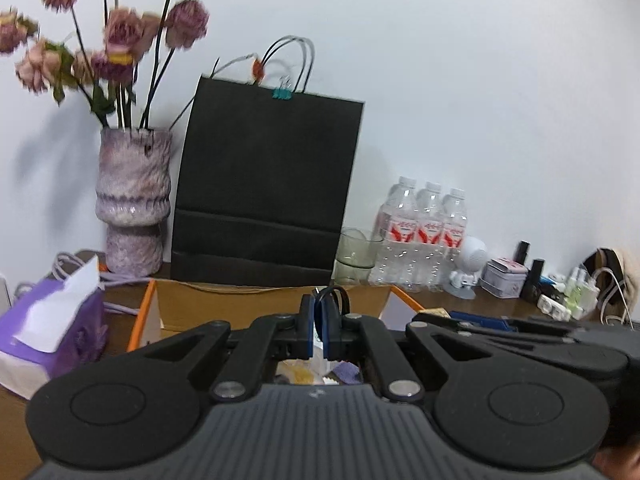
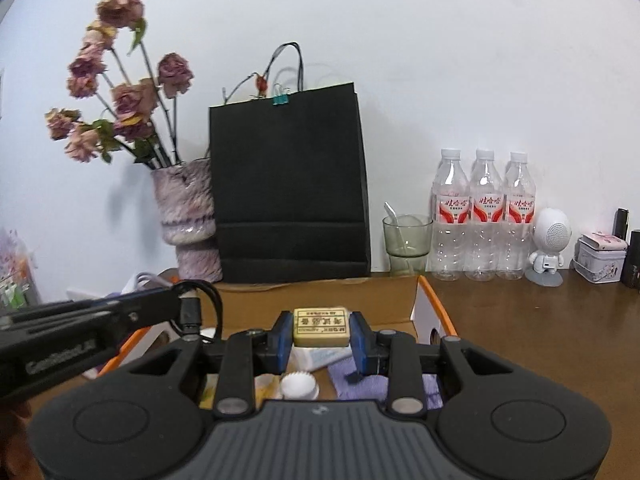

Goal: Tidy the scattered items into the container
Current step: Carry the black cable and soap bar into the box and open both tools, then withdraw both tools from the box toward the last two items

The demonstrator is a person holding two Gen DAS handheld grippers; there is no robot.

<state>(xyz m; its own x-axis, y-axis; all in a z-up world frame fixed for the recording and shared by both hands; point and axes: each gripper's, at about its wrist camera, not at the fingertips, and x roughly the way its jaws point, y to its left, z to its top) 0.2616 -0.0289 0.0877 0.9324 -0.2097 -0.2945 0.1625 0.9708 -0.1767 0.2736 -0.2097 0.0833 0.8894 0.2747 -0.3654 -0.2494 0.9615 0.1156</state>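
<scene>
Brown table (image 2: 540,320), cardboard box (image 2: 320,292), black bag (image 2: 288,184), vase (image 2: 188,220), bottles (image 2: 484,216), possibly a speaker (image 2: 552,240)

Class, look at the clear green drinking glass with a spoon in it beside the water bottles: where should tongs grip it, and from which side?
Grip the clear green drinking glass around its wider upper wall, coming level from the front. It stands upright, and the spoon inside leans left, blocking a rim pinch there.
</scene>
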